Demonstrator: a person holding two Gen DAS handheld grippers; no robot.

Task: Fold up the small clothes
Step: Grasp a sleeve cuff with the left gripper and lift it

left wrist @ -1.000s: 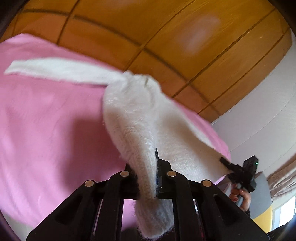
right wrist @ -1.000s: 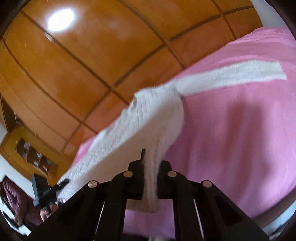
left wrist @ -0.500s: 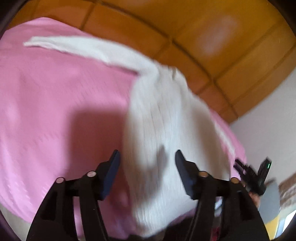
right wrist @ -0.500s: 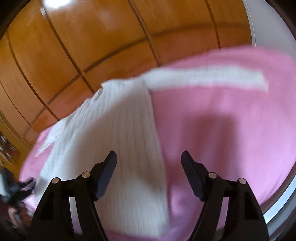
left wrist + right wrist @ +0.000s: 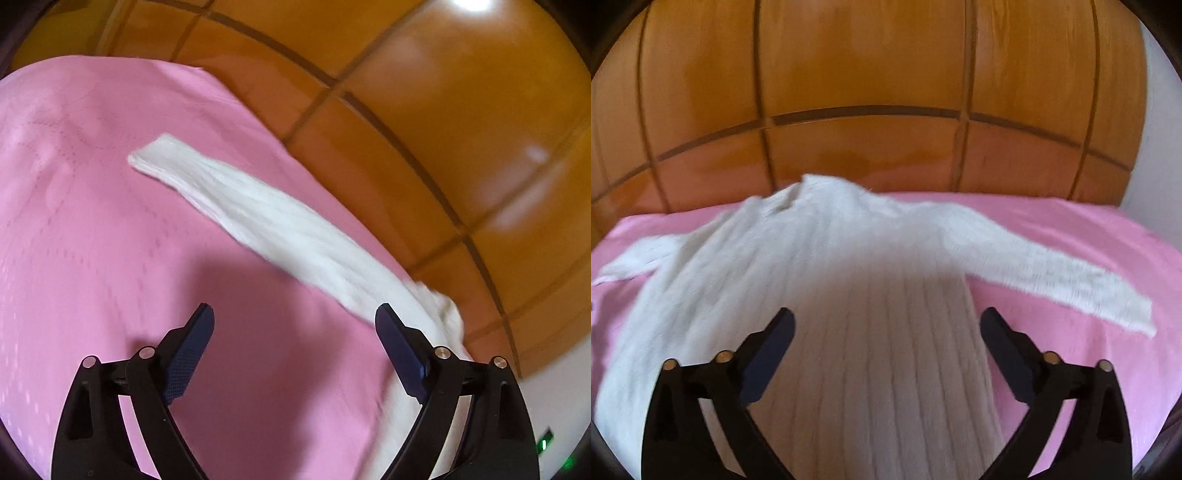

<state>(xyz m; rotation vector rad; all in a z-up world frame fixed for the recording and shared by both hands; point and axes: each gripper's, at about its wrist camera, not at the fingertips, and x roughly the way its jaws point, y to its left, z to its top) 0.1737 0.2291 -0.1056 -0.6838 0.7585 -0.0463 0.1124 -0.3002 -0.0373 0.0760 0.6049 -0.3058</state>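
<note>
Both grippers, left gripper (image 5: 294,325) and right gripper (image 5: 886,330), have just been opening and are now standing spread with nothing pinched. The white sweater (image 5: 827,258) is lying released on the pink bedcover (image 5: 1089,236) (probably flat, though blurred), so the folding is likely beginning next.

Sweater (image 5: 820,266) lies on the bed (image 5: 1071,236), before the headboard (image 5: 864,74).

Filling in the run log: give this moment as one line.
stage: laid out, unfolded | white sweater: flat on pink bedspread, sleeves spread | left gripper: just opened, empty | right gripper: just opened, over sweater, no grip

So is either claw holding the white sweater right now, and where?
Nothing is held: both claws, left claw and right claw, stand open, the white sweater lying loose.
</note>
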